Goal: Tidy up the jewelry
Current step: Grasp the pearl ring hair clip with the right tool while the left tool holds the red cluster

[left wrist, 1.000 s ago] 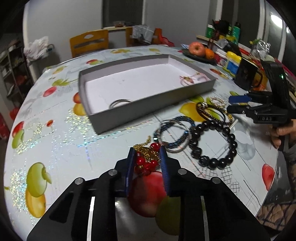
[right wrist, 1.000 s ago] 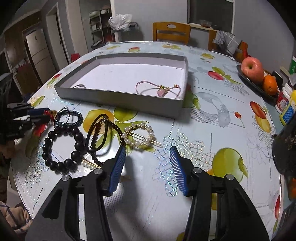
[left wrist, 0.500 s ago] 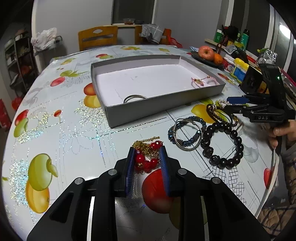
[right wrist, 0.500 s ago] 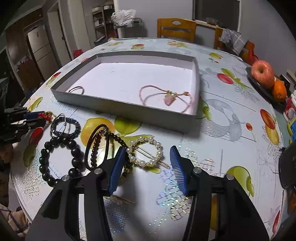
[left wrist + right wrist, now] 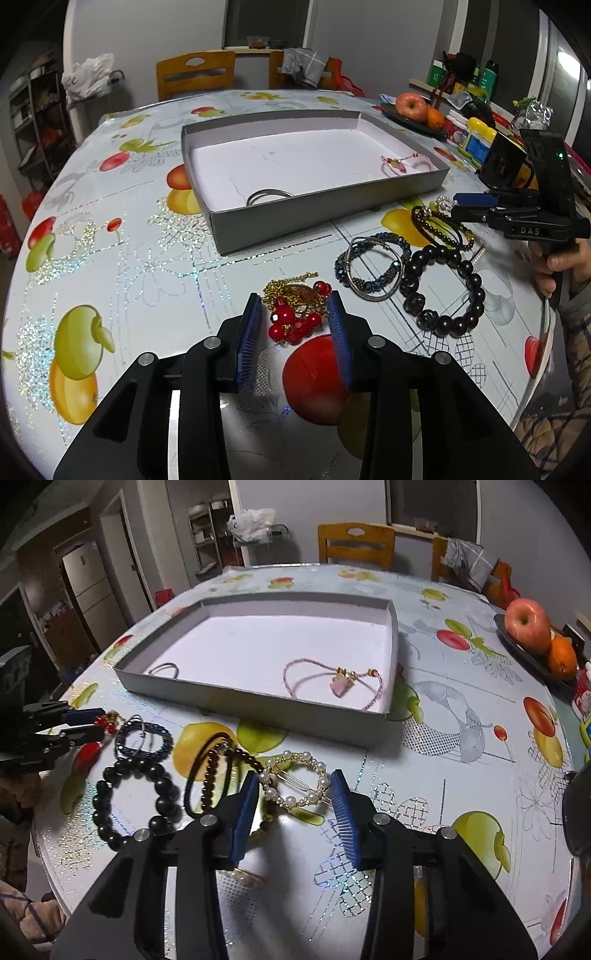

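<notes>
A grey shallow box (image 5: 325,214) (image 5: 258,701) holds a silver ring (image 5: 269,195) and a pink cord bracelet (image 5: 332,679). My left gripper (image 5: 295,317) is open, its pads on either side of a red bead and gold chain piece (image 5: 295,314) lying on the table. My right gripper (image 5: 293,797) is open around a pearl hair clip (image 5: 295,779). Beside them lie a blue bead bracelet (image 5: 373,266), a black bead bracelet (image 5: 443,288) and a dark thin bead strand (image 5: 210,775).
A fruit plate (image 5: 532,646) with an apple and an orange stands at the table's right. Bottles and a black mug (image 5: 506,166) crowd the far right edge. Wooden chairs (image 5: 195,74) stand behind the table. The table's near edge is close.
My left gripper's jaws have opened wider around the red bead piece. My right gripper has moved forward, so its pads now flank the pearl hair clip.
</notes>
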